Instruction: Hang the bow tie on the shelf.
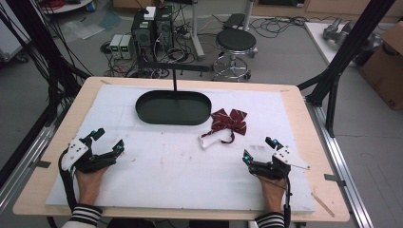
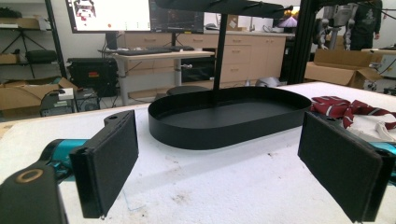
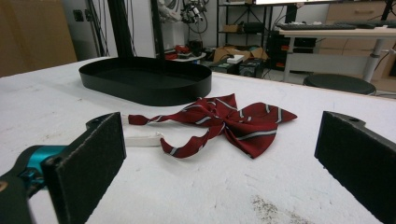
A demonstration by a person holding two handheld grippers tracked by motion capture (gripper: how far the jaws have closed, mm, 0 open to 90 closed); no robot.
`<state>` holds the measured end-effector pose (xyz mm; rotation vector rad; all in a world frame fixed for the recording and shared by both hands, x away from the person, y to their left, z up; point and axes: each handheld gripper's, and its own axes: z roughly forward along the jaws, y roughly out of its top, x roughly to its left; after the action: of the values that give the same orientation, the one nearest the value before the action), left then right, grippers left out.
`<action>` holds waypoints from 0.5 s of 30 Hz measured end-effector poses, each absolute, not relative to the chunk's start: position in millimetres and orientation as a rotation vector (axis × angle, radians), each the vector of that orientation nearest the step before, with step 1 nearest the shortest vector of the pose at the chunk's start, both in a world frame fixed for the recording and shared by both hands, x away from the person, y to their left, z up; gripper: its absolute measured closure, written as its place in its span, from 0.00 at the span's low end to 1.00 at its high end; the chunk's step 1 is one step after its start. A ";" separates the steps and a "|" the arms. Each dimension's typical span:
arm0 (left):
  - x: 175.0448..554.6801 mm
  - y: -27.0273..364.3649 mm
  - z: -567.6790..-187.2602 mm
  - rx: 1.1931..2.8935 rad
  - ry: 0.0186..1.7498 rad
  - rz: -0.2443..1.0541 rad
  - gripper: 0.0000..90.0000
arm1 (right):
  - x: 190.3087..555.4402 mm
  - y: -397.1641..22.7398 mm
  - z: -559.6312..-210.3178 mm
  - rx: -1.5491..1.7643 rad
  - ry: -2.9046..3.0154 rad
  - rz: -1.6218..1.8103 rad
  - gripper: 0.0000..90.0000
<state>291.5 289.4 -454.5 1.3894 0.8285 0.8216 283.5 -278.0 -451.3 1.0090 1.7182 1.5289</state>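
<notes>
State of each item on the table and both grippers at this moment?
Left gripper: open, holding nothing.
Right gripper: open, holding nothing.
Bow tie: lying flat on the white mat, strap loose, untouched.
Black tray: empty, resting upright on the mat.

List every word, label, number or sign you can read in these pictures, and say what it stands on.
No text reads clearly.
Monitor behind the table: window content, too blurred to read.
Cardboard box at the right: a dark mark on its side, too small to read.
Small grey units on the floor: front panels, too small to read.
Black tray, bow tie and white table cover: no lettering.
</notes>
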 end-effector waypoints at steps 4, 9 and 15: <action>291.5 289.5 -454.5 1.389 0.824 0.818 0.14 | 283.8 -278.3 -451.2 1.005 1.721 1.535 0.01; 291.5 289.5 -454.4 1.395 0.819 0.817 0.14 | 283.3 -276.8 -451.1 0.989 1.729 1.521 0.01; 291.2 289.1 -454.6 1.392 0.818 0.823 0.14 | 284.6 -279.9 -451.2 1.026 1.712 1.545 0.01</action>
<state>291.2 289.1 -454.6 1.3925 0.8180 0.8231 284.6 -279.9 -451.2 1.0259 1.7124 1.5448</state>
